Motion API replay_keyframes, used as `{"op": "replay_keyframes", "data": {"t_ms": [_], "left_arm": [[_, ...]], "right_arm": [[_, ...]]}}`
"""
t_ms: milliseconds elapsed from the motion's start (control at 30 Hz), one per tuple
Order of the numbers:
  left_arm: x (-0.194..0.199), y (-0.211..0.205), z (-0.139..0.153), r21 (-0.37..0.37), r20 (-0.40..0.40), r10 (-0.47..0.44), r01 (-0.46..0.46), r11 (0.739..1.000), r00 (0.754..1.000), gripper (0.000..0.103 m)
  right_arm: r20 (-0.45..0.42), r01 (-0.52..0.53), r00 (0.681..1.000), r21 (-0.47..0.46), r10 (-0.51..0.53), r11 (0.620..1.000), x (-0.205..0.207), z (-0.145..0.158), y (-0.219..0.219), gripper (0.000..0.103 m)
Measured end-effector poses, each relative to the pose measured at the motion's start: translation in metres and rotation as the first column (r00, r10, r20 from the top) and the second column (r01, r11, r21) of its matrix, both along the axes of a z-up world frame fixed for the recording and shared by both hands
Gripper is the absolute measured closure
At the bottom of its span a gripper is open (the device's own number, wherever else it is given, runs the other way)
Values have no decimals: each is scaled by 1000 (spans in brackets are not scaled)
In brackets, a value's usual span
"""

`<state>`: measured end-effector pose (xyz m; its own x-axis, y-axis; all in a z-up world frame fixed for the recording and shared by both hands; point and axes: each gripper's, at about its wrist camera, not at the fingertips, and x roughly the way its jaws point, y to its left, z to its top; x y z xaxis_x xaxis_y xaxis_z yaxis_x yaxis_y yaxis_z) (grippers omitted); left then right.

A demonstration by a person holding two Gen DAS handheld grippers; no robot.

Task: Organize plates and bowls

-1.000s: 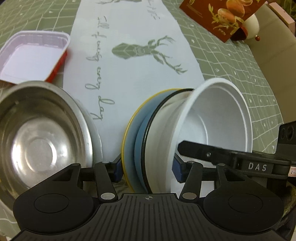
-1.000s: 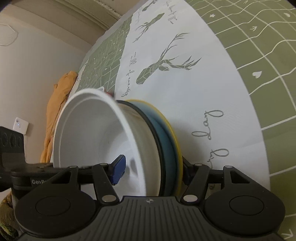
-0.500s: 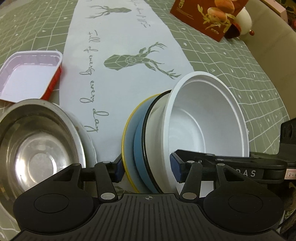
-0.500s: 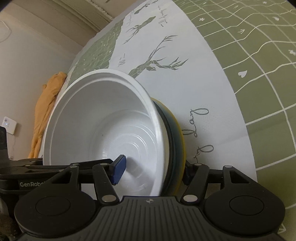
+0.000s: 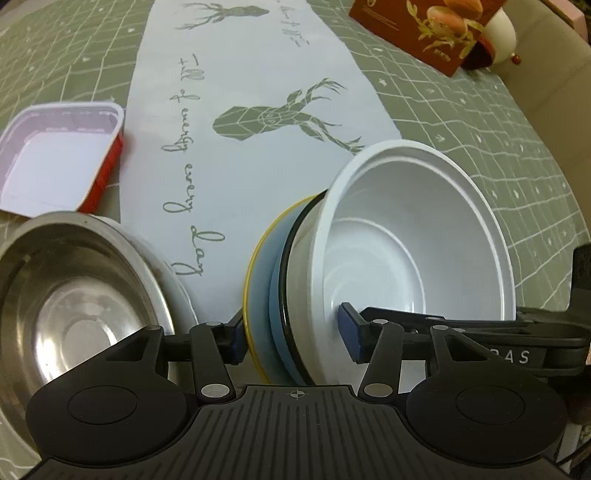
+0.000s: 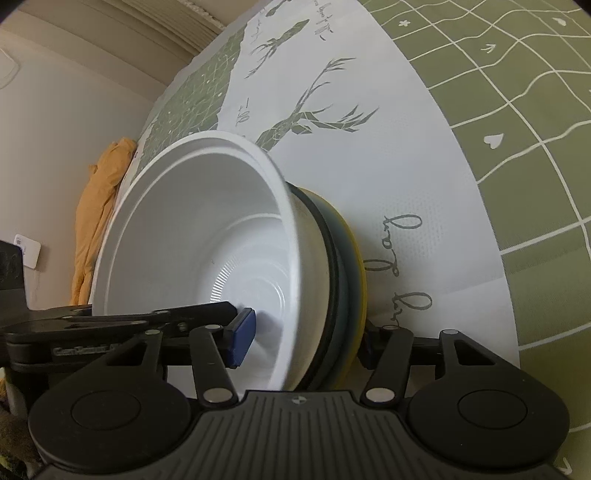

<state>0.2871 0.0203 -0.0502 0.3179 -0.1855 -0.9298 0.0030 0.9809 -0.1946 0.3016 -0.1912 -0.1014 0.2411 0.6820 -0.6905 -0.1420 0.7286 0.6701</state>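
Note:
A stack stands on edge over the table runner: a white plastic bowl [image 5: 406, 240] [image 6: 192, 229], a black-rimmed white dish [image 5: 295, 295] and a yellow-rimmed blue plate [image 5: 258, 295] [image 6: 354, 258]. My left gripper [image 5: 293, 336] is shut on the stack, one pad behind the plate and one inside the bowl. My right gripper [image 6: 306, 339] straddles the same stack from the other side. Its jaws are closing. Its blue pad sits just inside the bowl with a sliver of gap, and its other finger lies behind the yellow plate.
A steel bowl [image 5: 74, 302] sits at the near left, with a red-and-white rectangular tray [image 5: 55, 162] behind it. A brown food box [image 5: 424, 26] and a white round object [image 5: 502, 33] stand at the far right edge. An orange cloth [image 6: 99, 206] hangs beyond the table.
The stack has tipped from nearly upright, so the bowl's mouth now faces more upward and toward the cameras. The right gripper's jaws have narrowed slightly around it.

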Motion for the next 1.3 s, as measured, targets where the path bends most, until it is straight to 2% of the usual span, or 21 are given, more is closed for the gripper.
{"op": "replay_keyframes", "data": {"t_ms": [633,800,967,1300], "left_arm": [[4,6,-1,-28,3,10,-10,1000,1000,49],[3,5,0,-25,7,-1,2,1000,1000,50],[4,10,-2,-48,-4,-5,5,999,1000,50],[5,10,-2,-47,-1,2,-2,999,1000,50]], "right_arm": [[6,-21,1000,-27,21,999,9,5,3,46],[107,-13,994,-143,29,990,6,18,10,46],[65,-38,997,-93,44,995,10,15,8,44],[49,-40,998,-64,43,997,10,13,8,41]]}}
